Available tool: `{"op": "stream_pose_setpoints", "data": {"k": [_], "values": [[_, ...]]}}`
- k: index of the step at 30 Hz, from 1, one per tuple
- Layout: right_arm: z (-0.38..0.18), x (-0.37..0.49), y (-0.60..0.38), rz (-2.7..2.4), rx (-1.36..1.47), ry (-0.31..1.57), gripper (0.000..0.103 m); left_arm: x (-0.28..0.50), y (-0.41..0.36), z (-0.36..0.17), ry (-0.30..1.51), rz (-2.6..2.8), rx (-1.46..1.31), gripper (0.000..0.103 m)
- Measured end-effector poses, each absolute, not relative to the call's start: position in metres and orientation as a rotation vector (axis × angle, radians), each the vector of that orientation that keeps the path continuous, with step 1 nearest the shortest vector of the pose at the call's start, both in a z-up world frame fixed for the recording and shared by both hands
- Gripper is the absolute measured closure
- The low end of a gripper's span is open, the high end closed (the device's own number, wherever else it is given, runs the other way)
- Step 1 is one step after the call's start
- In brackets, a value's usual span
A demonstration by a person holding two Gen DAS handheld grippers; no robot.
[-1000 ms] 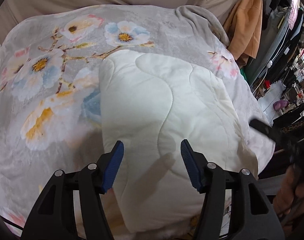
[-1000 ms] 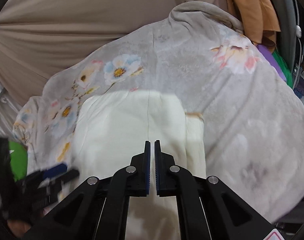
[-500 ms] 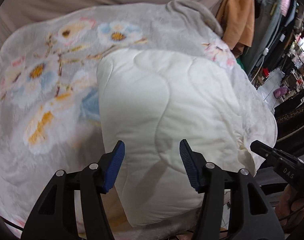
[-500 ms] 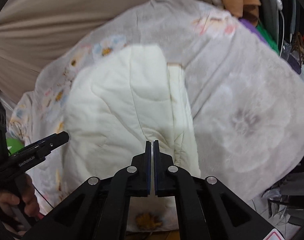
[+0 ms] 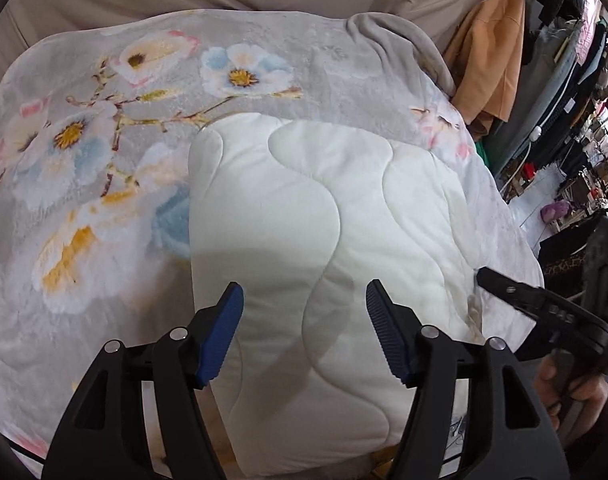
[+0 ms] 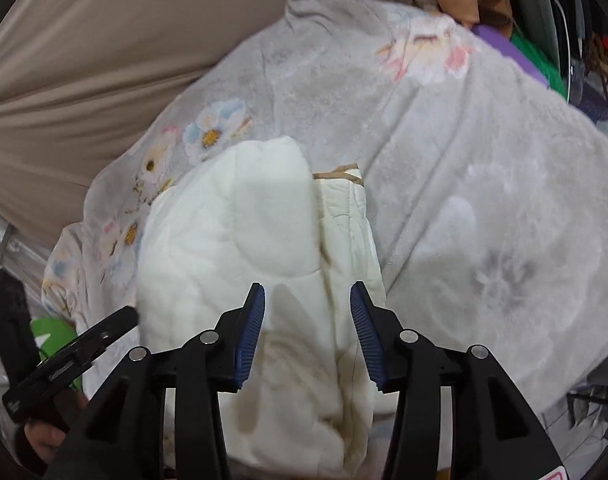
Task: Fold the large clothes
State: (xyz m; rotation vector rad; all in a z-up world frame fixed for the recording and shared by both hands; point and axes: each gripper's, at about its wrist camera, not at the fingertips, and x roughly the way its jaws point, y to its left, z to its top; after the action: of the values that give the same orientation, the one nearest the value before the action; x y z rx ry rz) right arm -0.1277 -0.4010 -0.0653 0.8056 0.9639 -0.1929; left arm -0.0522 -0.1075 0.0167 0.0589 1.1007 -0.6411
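Cream quilted garment [image 5: 324,240] lies folded into a thick pad on the grey floral blanket [image 5: 84,200], toward the near edge. What the blanket covers is hidden, so the support cannot be told.

Left hand-held gripper [image 5: 304,332]: jaws apart, nothing between the blue pads [image 5: 224,332]; it hangs above the near part of the garment and casts shadows on it. Jaws have just been opening a little further.

Right hand-held gripper [image 6: 307,332]: jaws have just been opening from shut and now stand parted, nothing pinched. It hovers over the garment's right side, where stacked layers and a tan-trimmed edge [image 6: 340,174] show.

From the left wrist view the right hand-held gripper sits at the far right, partly cut off by the frame, with fingers [image 5: 572,392] around its handle. From the right wrist view the left one is blurred at lower left.

Near end of the garment is hidden behind the gripper bodies in both views. Right wrist picture is soft; stitching is hard to make out there. Hanging clothes [image 5: 488,52] crowd the right background.
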Motion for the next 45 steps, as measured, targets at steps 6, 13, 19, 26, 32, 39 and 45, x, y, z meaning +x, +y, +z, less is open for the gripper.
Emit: {"op": "stream_pose_setpoints", "data": {"k": [6,13,19,26,32,39,45], "values": [[-0.061,-0.107,-0.390,-0.144,0.766,0.931,0.097,-0.049,-0.125,0.019,1.076,-0.643,0.098,0.041],[-0.057,-0.093,-0.384,-0.201,0.572,0.918,0.100,-0.054,-0.136,0.016,1.053,-0.626,0.178,0.041],[-0.070,-0.090,-0.384,-0.266,0.528,0.990,0.099,-0.055,-0.142,-0.002,1.045,-0.561,0.252,0.033],[-0.022,-0.133,-0.348,-0.199,0.445,0.953,0.099,-0.055,-0.135,-0.002,1.059,-0.547,0.218,0.032],[-0.055,-0.134,-0.339,-0.204,0.496,1.040,0.100,-0.059,-0.138,-0.003,1.062,-0.536,0.241,0.029],[-0.069,-0.143,-0.329,-0.182,0.410,1.084,0.099,-0.061,-0.134,-0.005,1.079,-0.531,0.214,0.027],[-0.035,-0.138,-0.347,-0.189,0.452,0.971,0.100,-0.060,-0.124,0.008,1.064,-0.517,0.158,0.029]]}}
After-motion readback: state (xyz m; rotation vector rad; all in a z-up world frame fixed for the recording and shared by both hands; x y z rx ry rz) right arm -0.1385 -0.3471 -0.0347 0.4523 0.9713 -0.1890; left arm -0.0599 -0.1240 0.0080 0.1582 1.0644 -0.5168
